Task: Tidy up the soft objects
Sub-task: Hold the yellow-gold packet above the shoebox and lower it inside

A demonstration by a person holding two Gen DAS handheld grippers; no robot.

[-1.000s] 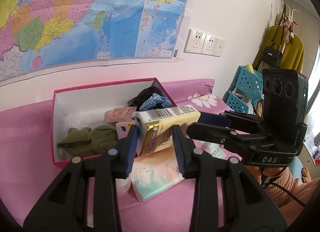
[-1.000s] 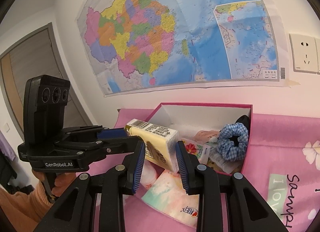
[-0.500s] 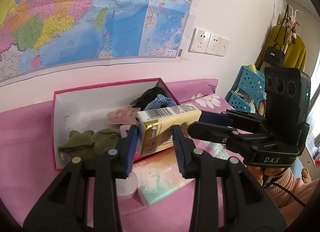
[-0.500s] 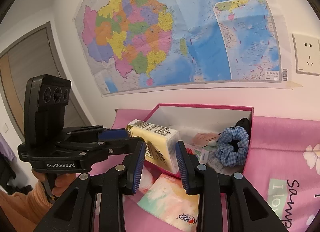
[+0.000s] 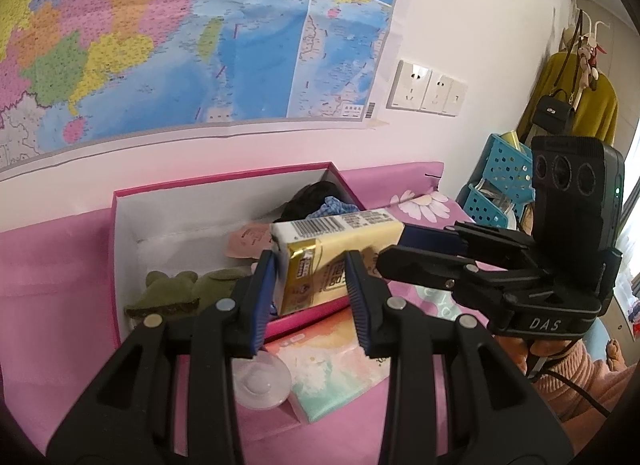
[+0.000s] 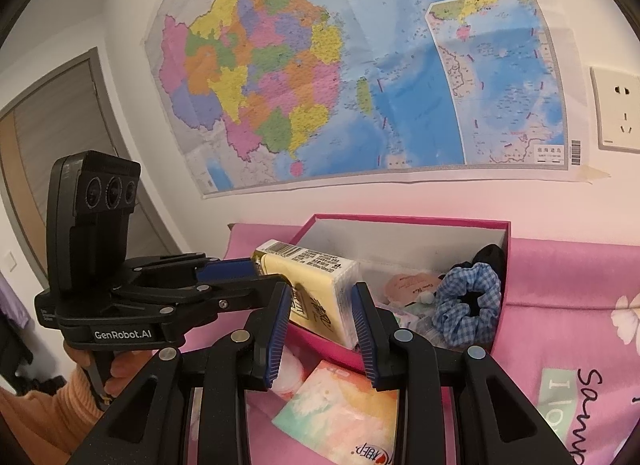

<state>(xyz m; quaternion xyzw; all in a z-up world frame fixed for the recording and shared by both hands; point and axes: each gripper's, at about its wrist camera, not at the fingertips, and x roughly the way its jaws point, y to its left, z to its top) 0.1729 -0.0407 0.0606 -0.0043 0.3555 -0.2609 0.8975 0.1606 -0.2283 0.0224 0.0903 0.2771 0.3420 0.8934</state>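
Observation:
Both grippers are shut on one yellow tissue pack (image 5: pixel 332 253), one at each end, holding it above the front edge of the pink box (image 5: pixel 116 249). My left gripper (image 5: pixel 310 285) pinches one end, my right gripper (image 6: pixel 320 305) the other end of the tissue pack (image 6: pixel 316 289). The box holds a green plush toy (image 5: pixel 168 293), a blue checked scrunchie (image 6: pixel 468 301), a dark fabric item (image 5: pixel 312 197) and a pink pouch (image 5: pixel 248 239). A pastel tissue pack (image 5: pixel 332 369) lies on the pink cloth in front of the box; it also shows in the right wrist view (image 6: pixel 344 413).
A small clear round container (image 5: pixel 262 381) sits beside the pastel pack. The pink cloth (image 6: pixel 560 345) covers the surface. The wall with a map (image 5: pixel 200 37) and sockets (image 5: pixel 426 89) rises right behind the box. Blue baskets (image 5: pixel 500 193) stand to the right.
Both grippers with the yellow tissue pack have risen slightly and stayed over the box's front edge. The clear round container has come into view below the left gripper.

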